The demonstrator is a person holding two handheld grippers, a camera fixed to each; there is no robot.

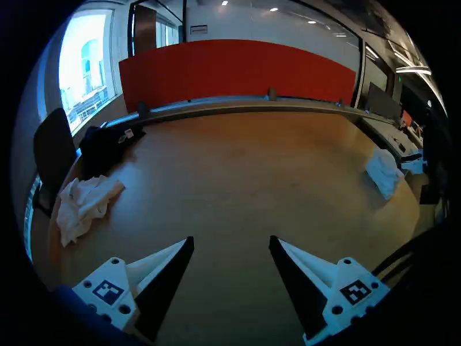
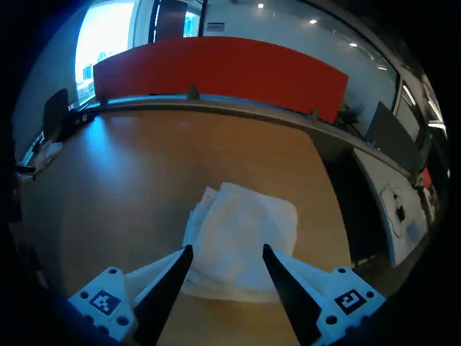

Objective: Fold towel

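Left gripper view. The left gripper (image 1: 230,237) has its 2 fingers spread wide apart and holds nothing; bare wooden table (image 1: 242,167) shows between and beyond the tips. A crumpled white towel (image 1: 83,205) lies near the table's left edge, just in front of a black bag (image 1: 106,147) and beside a dark chair (image 1: 53,147). A folded white towel stack (image 1: 383,172) sits near the right edge, well apart from the crumpled one. The broad middle of the tabletop between them is open. A red partition (image 1: 236,69) runs along the far edge, with a bright window (image 1: 86,69) to its left.

Right gripper view. The right gripper (image 2: 227,246) is likewise parted, its 2 fingers set to either side of the folded towel stack (image 2: 248,222); the stack's near edge passes between them. Whether the fingers touch the cloth cannot be told. The stack lies close to the table's (image 2: 132,167) right edge, where the top drops off to a darker gap. Open wood extends left and forward to the red partition (image 2: 219,66).
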